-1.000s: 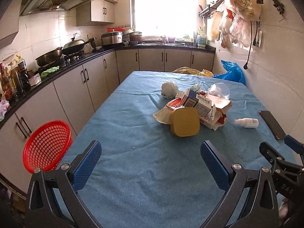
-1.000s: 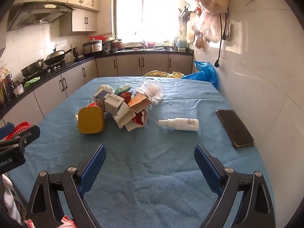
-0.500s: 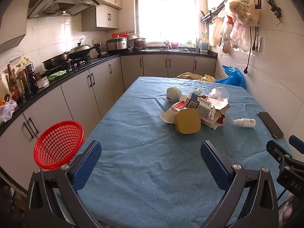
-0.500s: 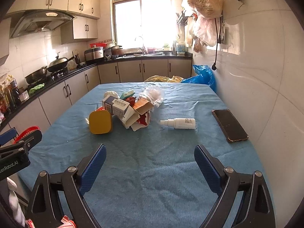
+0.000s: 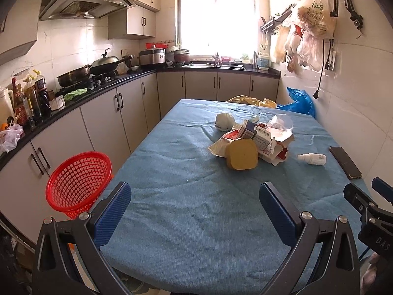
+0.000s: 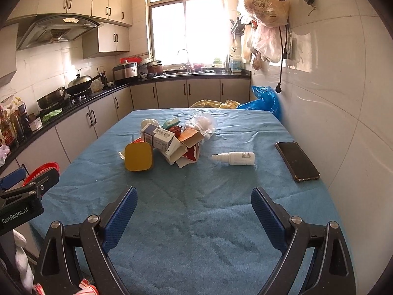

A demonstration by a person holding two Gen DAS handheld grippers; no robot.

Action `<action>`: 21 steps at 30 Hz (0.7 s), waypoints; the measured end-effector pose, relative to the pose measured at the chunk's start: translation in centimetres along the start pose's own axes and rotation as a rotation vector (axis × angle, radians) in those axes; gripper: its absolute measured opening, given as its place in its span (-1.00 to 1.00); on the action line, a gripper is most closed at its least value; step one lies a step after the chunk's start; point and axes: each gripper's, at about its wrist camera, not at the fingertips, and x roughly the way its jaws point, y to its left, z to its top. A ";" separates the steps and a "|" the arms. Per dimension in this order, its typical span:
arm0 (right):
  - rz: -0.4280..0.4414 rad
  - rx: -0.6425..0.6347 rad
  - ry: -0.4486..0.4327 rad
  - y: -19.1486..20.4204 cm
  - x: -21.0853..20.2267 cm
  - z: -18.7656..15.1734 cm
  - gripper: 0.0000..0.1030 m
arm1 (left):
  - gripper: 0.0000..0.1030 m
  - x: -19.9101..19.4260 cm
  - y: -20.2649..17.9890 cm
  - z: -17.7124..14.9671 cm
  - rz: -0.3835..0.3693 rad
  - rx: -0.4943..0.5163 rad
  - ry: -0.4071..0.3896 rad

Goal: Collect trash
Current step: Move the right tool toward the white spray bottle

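A heap of trash (image 5: pixel 255 137) (image 6: pixel 172 140) lies mid-table: torn cartons, a crumpled white wad (image 5: pixel 224 121), a clear plastic bag (image 5: pixel 281 123) and a yellow square lid (image 5: pixel 242 154) (image 6: pixel 138 156) leaning at its front. A white spray bottle (image 5: pixel 312 159) (image 6: pixel 234 158) lies to the right of the heap. A red mesh basket (image 5: pixel 78 179) (image 6: pixel 40 172) stands off the table's left edge. My left gripper (image 5: pixel 195 204) and my right gripper (image 6: pixel 194 207) both hover open over the near end of the table, well short of the heap, holding nothing.
A blue cloth covers the table (image 5: pixel 186 196). A dark phone (image 5: pixel 345 162) (image 6: pixel 297 161) lies by the right wall. Kitchen counters with pans and bottles run along the left and back. Plastic bags hang on the right wall; blue and yellow bags sit beyond the table's far end.
Both grippers have drawn back and risen from the table, so the heap looks farther and the red basket shows more fully. Both stay open.
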 end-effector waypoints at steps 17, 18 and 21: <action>0.005 0.034 0.078 -1.0 3.2 -0.7 0.87 | 1.00 2.9 0.2 -0.4 -0.006 -0.002 0.074; 0.005 0.038 0.086 -1.1 3.5 -0.8 0.87 | 1.00 3.2 0.2 -0.4 -0.005 -0.002 0.082; 0.011 0.054 0.115 -1.6 4.8 -0.9 0.87 | 1.00 4.1 0.1 -0.5 -0.002 -0.001 0.101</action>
